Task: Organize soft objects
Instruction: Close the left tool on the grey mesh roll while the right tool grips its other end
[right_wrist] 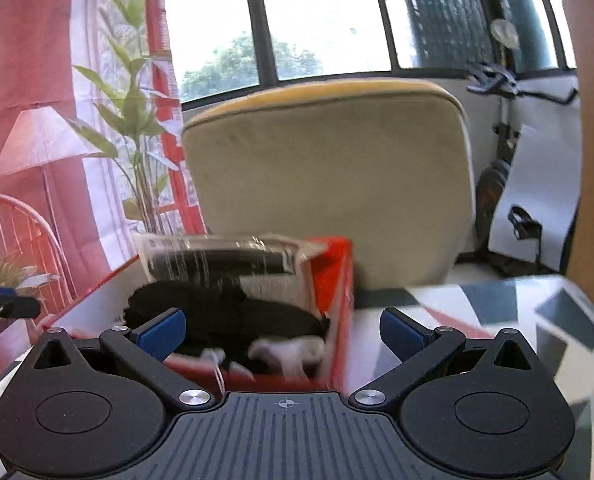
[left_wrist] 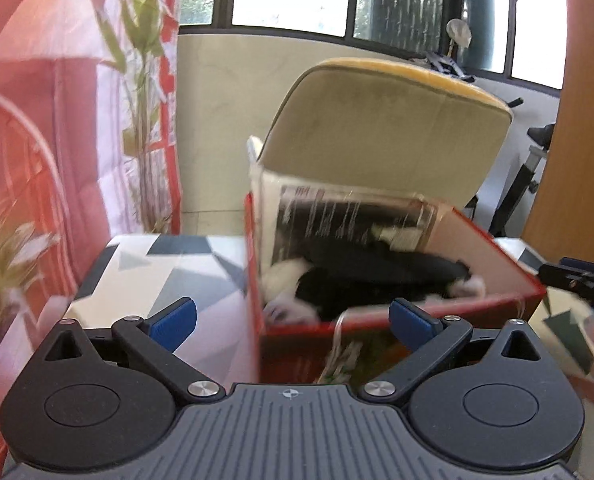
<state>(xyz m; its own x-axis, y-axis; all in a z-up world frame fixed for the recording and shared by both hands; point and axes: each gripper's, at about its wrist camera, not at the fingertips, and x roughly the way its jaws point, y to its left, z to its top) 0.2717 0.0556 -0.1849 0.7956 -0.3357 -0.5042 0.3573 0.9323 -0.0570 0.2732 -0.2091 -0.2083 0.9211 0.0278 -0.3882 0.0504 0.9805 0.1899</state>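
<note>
A red cardboard box (left_wrist: 397, 312) stands on the patterned table. Inside it lie a black and white soft item (left_wrist: 361, 280) and a plastic-wrapped package (left_wrist: 349, 216) leaning against the back wall. My left gripper (left_wrist: 293, 316) is open and empty, just in front of the box's near left corner. In the right wrist view the same box (right_wrist: 337, 280) holds the black and white item (right_wrist: 237, 320) and the package (right_wrist: 225, 256). My right gripper (right_wrist: 283, 330) is open and empty, straddling the box's near right corner.
A beige cushioned chair back with a yellow top (left_wrist: 385, 128) stands behind the table (left_wrist: 157, 276). A green plant (right_wrist: 137, 128) and pink curtain are at the left. An exercise bike (right_wrist: 509, 152) is at the right.
</note>
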